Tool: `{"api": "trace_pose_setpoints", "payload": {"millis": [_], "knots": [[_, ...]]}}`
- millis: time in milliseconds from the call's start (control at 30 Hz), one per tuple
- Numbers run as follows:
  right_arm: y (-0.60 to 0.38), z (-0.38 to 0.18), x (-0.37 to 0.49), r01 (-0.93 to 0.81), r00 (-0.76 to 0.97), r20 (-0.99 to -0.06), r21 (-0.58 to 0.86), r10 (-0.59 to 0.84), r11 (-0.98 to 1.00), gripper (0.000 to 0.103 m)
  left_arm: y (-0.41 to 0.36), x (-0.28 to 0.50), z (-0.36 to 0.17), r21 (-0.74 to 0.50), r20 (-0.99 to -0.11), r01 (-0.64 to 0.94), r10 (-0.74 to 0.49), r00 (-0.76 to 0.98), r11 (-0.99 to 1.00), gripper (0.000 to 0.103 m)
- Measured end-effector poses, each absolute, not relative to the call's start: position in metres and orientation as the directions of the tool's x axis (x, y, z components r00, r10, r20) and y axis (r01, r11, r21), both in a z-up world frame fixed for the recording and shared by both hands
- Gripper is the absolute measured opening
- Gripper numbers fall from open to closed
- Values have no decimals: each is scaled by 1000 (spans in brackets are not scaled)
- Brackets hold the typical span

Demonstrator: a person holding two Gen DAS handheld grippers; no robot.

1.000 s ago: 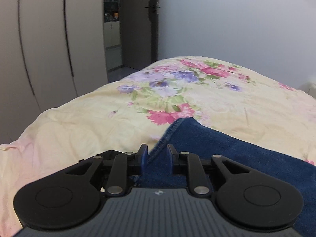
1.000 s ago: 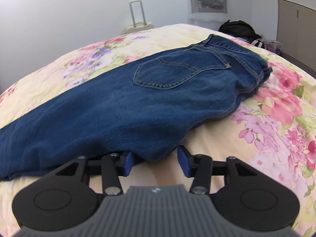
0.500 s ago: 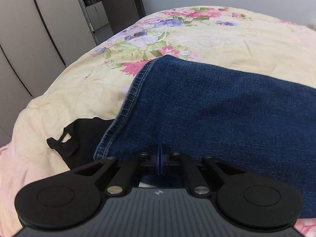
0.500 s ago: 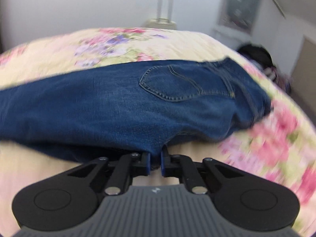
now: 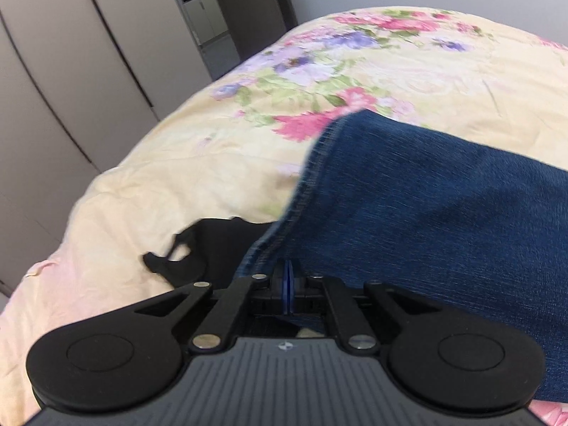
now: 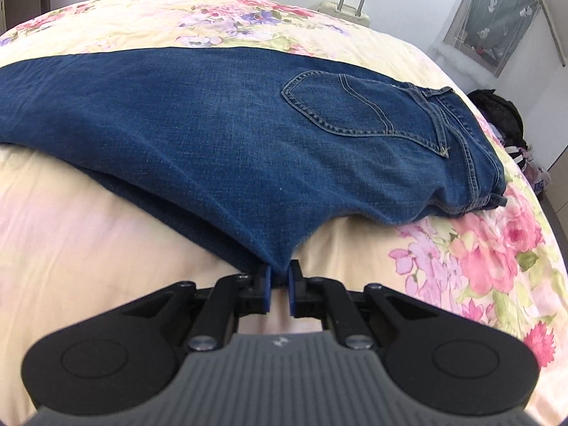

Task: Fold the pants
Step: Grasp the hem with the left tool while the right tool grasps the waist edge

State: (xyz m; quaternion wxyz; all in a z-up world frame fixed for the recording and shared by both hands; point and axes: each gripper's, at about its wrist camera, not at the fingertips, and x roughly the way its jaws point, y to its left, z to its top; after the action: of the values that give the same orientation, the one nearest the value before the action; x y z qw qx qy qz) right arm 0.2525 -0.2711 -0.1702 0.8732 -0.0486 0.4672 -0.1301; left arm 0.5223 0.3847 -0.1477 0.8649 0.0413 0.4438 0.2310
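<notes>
The left gripper [image 5: 288, 285] has its blue pads pressed together on the near corner of the jeans [image 5: 426, 206], right by the stitched hem of a leg. The right gripper [image 6: 278, 289] is clamped on a drooping point of denim at the near edge of the jeans [image 6: 220, 135]; a thin fold of cloth sits between its pads.

No container shows in either view.

The jeans lie flat across a floral bedspread [image 5: 220, 163], folded lengthwise with a back pocket [image 6: 340, 106] facing up and the waistband [image 6: 468, 163] toward the right of the right wrist view. The leg runs out of frame on the left there, and in the left wrist view it is cut off at the right edge. A black shape [image 5: 198, 248] lies on the bedspread just left of the hem, partly behind the gripper's linkage; whether it is cloth or shadow is hard to tell. Beyond the bed stand a pale suitcase [image 6: 344, 10], only its top and handle visible, and a dark bag [image 6: 500, 113] at the far right, blurred. Grey wardrobe doors [image 5: 71, 71] fill the left.
</notes>
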Motion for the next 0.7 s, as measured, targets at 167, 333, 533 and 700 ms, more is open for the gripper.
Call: {"api": "trace_pose_setpoints", "payload": {"millis": [167,333,533,700], "knots": [[-276,-166,233,197,464,-847,-188,-260,962,0,417,492,-107,79,-758,-425,331,562,902,29],[-283,-134,228,210,544,-818,-81,-186,974,0,456,455,-100,-314,-754,-472,85,651,824,53],[-253,-99,267,83,662,-748,9,-48,997,1,476,438,-149,-618,-681,-478,-122,722,624,62],[-225,-94,306,-5,684,-729,39,32,999,8,480,453,-188,-662,-672,-524,-117,731,536,63]]}}
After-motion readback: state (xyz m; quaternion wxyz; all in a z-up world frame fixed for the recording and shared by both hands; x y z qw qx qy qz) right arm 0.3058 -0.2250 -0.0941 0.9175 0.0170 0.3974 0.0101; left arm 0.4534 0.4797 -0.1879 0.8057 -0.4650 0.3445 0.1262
